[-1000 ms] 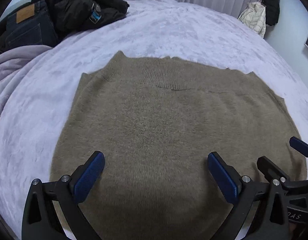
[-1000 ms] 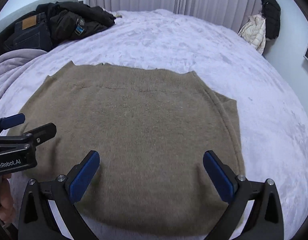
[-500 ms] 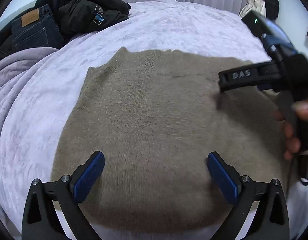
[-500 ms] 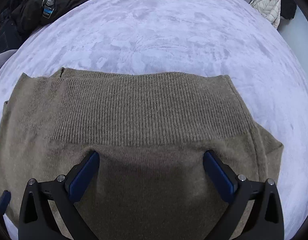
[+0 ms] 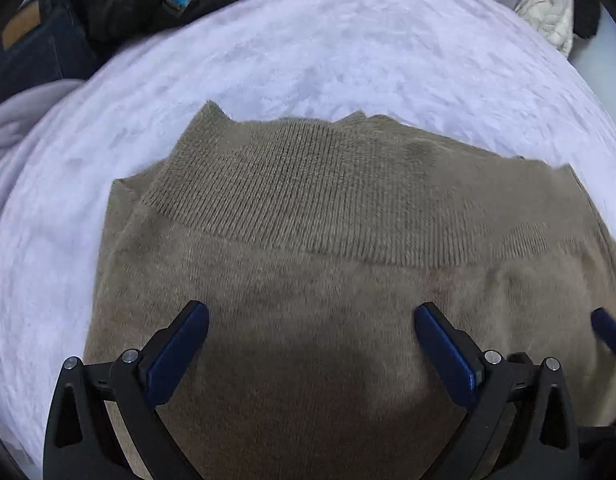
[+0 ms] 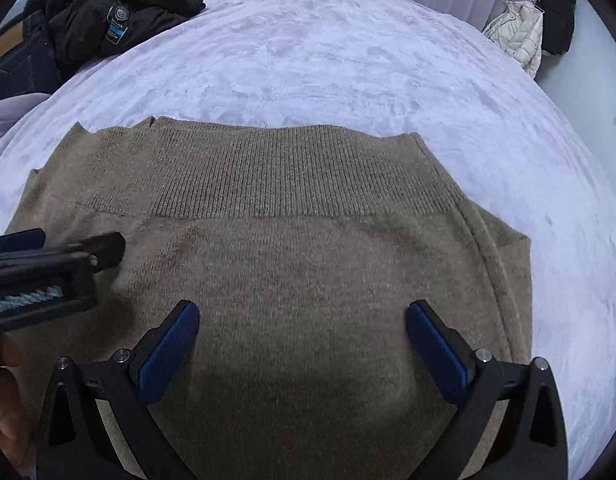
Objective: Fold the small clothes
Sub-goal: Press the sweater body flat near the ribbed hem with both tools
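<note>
A brown knit sweater [image 5: 316, 264] lies flat and folded on the lilac bed cover, its ribbed band [image 5: 308, 196] on the far side. It also shows in the right wrist view [image 6: 308, 272]. My left gripper [image 5: 312, 320] is open and empty, hovering over the sweater's near middle. My right gripper [image 6: 303, 316] is open and empty over the sweater too. The left gripper also shows in the right wrist view [image 6: 47, 264] at the left edge, above the sweater's left part. A blue tip of the right gripper [image 5: 608, 332] shows at the right edge of the left wrist view.
A pile of dark jackets [image 6: 119, 20] and jeans [image 6: 15, 56] lies at the far left of the bed [image 6: 348, 60]. A grey blanket [image 5: 11, 128] is bunched at the left. A white and a black jacket [image 6: 524, 36] hang at the far right wall.
Both grippers have moved forward over the sweater towards its ribbed band. The right gripper, half a second ago out over the far right, is now beside the left one. Both stay open.
</note>
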The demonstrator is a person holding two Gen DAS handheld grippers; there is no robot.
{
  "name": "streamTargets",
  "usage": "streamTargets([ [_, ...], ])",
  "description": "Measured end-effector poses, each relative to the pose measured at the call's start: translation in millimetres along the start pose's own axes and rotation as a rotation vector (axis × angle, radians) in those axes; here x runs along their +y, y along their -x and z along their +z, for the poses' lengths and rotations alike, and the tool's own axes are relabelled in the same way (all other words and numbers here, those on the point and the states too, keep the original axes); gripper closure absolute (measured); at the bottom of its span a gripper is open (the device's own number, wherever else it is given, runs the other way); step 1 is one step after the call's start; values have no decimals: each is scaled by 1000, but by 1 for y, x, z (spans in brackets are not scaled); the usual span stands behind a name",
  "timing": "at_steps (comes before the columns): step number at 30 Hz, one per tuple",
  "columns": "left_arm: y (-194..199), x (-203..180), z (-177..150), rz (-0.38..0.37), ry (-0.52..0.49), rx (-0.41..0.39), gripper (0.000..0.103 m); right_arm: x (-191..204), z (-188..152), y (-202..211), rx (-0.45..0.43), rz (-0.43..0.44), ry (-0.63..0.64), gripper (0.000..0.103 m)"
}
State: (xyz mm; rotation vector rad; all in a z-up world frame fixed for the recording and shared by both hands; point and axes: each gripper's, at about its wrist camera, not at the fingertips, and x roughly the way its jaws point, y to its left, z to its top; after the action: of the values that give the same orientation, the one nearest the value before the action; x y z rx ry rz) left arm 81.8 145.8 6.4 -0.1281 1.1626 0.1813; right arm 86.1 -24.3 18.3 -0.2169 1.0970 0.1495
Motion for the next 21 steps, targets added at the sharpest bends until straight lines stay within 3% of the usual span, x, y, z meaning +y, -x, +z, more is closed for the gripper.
streamTargets([
  [4, 20, 6, -36, -37, -8, 8, 0, 3, -27, 13, -31, -1, 37, 0],
  [8, 43, 9, -77, -47, -94, -2, 0, 1, -59, 32, -71, 11, 40, 0],
  [12, 74, 32, -107, -117, -109, -21, 0, -4, -92, 50, -111, 23, 42, 0],
  [14, 86, 54, -106, -134, -97, -73, 0, -3, -107, 56, -103, 16, 67, 0],
  [17, 85, 102, -92, -91, -8, -115, 0, -9, -117, 63, -70, 33, 60, 0],
  [19, 70, 130, -78, -130, 83, -82, 0, -13, -120, 71, -76, 39, 36, 0],
  [21, 47, 150, -63, -218, 146, -17, 0, -15, -121, 77, -77, 46, 6, 0],
])
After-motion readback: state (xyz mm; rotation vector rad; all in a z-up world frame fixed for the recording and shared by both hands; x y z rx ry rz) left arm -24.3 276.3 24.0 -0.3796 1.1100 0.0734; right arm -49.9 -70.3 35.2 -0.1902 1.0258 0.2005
